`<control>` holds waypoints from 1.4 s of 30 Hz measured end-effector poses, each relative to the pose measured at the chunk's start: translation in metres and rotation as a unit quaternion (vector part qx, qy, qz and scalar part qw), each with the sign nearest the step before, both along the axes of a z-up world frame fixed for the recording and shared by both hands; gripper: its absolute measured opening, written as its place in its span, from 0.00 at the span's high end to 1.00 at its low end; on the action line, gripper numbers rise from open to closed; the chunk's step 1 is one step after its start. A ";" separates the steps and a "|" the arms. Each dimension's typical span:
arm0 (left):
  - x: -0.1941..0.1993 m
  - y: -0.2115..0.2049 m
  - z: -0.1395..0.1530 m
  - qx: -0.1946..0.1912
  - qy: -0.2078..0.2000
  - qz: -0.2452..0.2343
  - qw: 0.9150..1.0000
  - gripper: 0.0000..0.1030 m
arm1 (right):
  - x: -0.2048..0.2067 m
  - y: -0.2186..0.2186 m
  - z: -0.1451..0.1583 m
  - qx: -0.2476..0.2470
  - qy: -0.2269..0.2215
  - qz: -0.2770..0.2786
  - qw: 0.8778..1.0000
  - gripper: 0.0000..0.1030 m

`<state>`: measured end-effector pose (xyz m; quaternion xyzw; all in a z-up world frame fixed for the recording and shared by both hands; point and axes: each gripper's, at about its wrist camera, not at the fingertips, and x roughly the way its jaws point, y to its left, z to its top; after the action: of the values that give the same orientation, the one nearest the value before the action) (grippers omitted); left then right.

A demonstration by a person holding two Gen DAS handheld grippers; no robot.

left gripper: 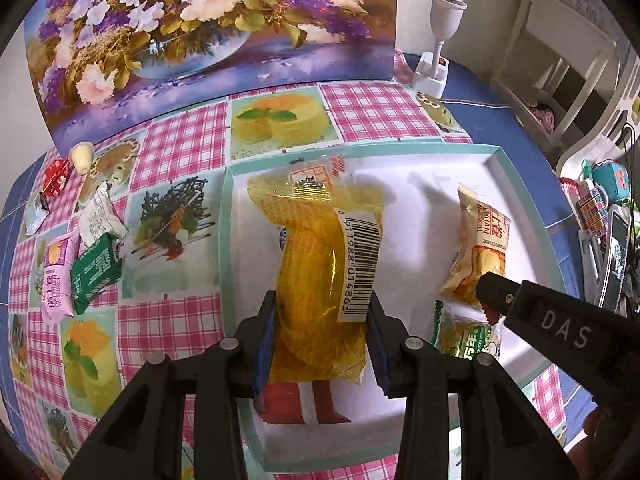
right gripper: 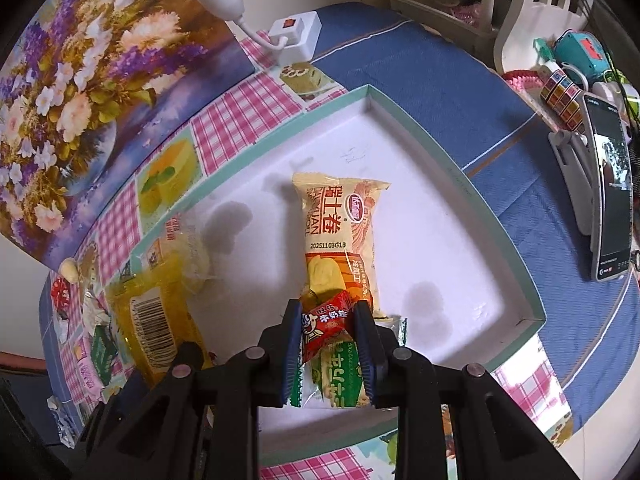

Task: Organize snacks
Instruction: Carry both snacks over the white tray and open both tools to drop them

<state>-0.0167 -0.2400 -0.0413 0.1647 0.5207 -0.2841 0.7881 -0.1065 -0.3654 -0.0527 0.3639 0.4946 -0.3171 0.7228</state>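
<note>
— Both tongs are clamped on snacks over the white tray [left gripper: 492, 168]. Left gripper [left gripper: 322, 340] has its blue pads [left gripper: 262, 352] pressed on the two sides of a yellow see-through packet [left gripper: 320, 248], which reaches up toward twelve o'clock in the left wrist view, barcode strip along its right side.

— And the right gripper [right gripper: 330, 344]?

— Its jaws are nearly together, pinching a small red candy wrapper [right gripper: 326, 322]. Straight beyond it, at twelve o'clock in the right wrist view, a cream roll-cake packet [right gripper: 340, 236] lies flat on the tray floor. A green-and-white packet [right gripper: 340, 380] lies under the jaws, at six o'clock from the candy.

— Where do those sit from the left camera?

— The cream packet [left gripper: 478, 244] is at three o'clock from the yellow one, well apart from it, and the right gripper [left gripper: 490, 304] comes in at four o'clock, its tip above the green-and-white packet [left gripper: 464, 336].

— Anything outside the tray?

— At nine o'clock in the left wrist view, on the pink checked tablecloth [left gripper: 172, 336], lie loose snacks: a dark green packet [left gripper: 96, 272], a pink packet [left gripper: 58, 276] just beside it, a white packet [left gripper: 100, 216], a small red candy [left gripper: 56, 178] and a pale wrapped piece [left gripper: 82, 156]. A flower picture [left gripper: 208, 36] stands at twelve o'clock, and a white lamp [left gripper: 440, 20] at one.
</note>
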 end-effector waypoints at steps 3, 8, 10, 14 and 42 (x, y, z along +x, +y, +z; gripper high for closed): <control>-0.001 0.000 0.000 0.004 -0.001 -0.001 1.000 0.56 | 0.000 0.000 0.000 0.002 0.000 0.000 1.000 0.71; -0.001 0.001 0.001 0.003 0.004 -0.001 1.000 0.42 | 0.001 0.000 -0.001 0.002 0.001 0.002 1.000 0.70; -0.002 0.001 0.003 0.003 0.003 -0.001 1.000 0.42 | 0.002 0.000 -0.001 0.002 0.003 0.003 1.000 0.70; -0.002 0.002 0.005 0.004 0.002 0.000 1.000 0.42 | 0.003 0.001 -0.001 -0.001 0.006 0.005 1.000 0.70; 0.026 0.046 0.028 -0.044 0.027 0.077 0.996 0.22 | -0.002 -0.004 0.008 -0.026 -0.012 -0.016 0.999 0.16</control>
<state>0.0088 -0.1936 -0.0133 0.0815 0.5399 -0.2492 0.7999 -0.1086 -0.3694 -0.0449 0.3563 0.4718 -0.3372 0.7326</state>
